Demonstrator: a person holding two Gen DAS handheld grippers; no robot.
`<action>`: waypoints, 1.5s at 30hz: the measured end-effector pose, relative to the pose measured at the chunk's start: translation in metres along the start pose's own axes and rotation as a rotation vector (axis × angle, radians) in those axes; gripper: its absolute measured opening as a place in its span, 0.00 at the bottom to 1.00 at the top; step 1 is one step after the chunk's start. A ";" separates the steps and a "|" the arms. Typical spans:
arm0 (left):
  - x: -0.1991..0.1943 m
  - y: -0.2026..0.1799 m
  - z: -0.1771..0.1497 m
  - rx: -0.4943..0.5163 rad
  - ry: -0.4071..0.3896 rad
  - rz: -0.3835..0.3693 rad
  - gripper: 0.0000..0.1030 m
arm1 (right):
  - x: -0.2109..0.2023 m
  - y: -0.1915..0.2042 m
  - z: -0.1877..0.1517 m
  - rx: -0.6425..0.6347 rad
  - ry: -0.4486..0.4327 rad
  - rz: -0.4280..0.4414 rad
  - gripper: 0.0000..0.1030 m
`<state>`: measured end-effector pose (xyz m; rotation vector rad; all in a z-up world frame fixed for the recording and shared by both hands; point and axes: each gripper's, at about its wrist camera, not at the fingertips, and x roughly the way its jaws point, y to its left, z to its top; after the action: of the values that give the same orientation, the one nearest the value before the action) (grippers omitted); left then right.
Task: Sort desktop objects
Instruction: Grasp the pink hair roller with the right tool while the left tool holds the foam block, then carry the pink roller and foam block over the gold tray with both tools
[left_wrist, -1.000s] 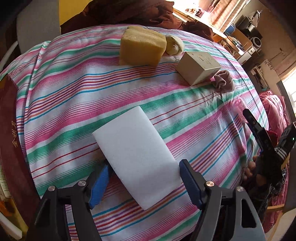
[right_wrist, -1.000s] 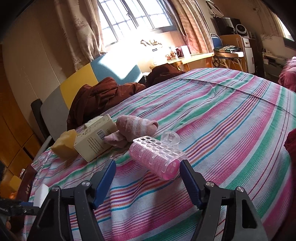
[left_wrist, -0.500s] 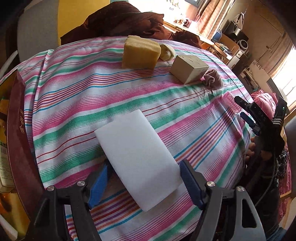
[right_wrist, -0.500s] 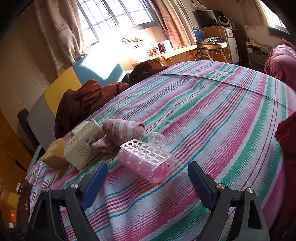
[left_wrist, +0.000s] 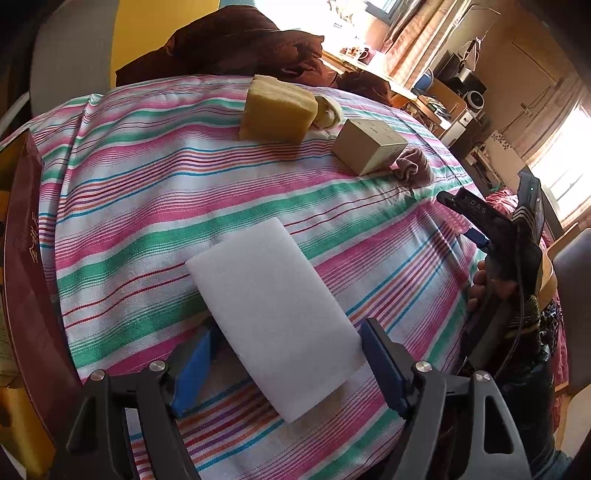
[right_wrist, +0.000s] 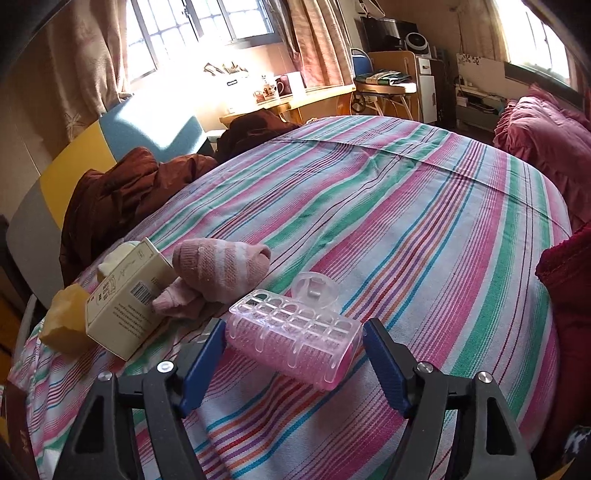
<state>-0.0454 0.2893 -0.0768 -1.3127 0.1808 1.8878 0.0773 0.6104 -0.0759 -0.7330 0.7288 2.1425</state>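
Left wrist view shows us the left claw (left_wrist: 286, 365) spread wide around a white foam block (left_wrist: 275, 317) that lies flat on the striped tablecloth (left_wrist: 147, 192). Its right blue pad sits just beside the block's edge; the left pad (left_wrist: 194, 369) is partly hidden behind the block, so we cannot tell whether either one touches it. Farther back we see a yellow sponge (left_wrist: 277, 110), a cream-coloured thing (left_wrist: 328, 112) mostly hidden behind it, a beige box (left_wrist: 369, 144) and a pink sock (left_wrist: 413, 168) peeking out past the box. At the left edge a dark red book (left_wrist: 26, 277) is cut off by the frame, its gold lettering too warped to read. At the right edge we make out only part of the other claw with a hand's fingers curled on its handle (left_wrist: 480, 280).

From the right wrist view, the right claw (right_wrist: 293, 360) is also spread wide, straddling a pink hair roller with a clear plastic clip (right_wrist: 295, 341) on the table. Both pads stand close to its ends, and we cannot tell if they touch. The sock (right_wrist: 218, 267) and box (right_wrist: 125, 306) lie just behind it, touching each other; the sponge (right_wrist: 66, 321) is half hidden by the box.
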 end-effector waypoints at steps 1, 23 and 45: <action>-0.001 0.000 -0.001 0.002 -0.009 0.000 0.76 | -0.003 -0.001 -0.001 -0.005 -0.002 0.021 0.74; -0.049 0.001 -0.043 0.033 -0.248 -0.004 0.70 | -0.067 0.087 -0.079 -0.373 -0.016 0.350 0.74; -0.159 0.089 -0.089 -0.165 -0.468 0.120 0.70 | -0.129 0.231 -0.128 -0.647 0.020 0.719 0.74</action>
<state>-0.0211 0.0989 -0.0116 -0.9422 -0.1442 2.2954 0.0023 0.3335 -0.0123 -0.9055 0.3067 3.0997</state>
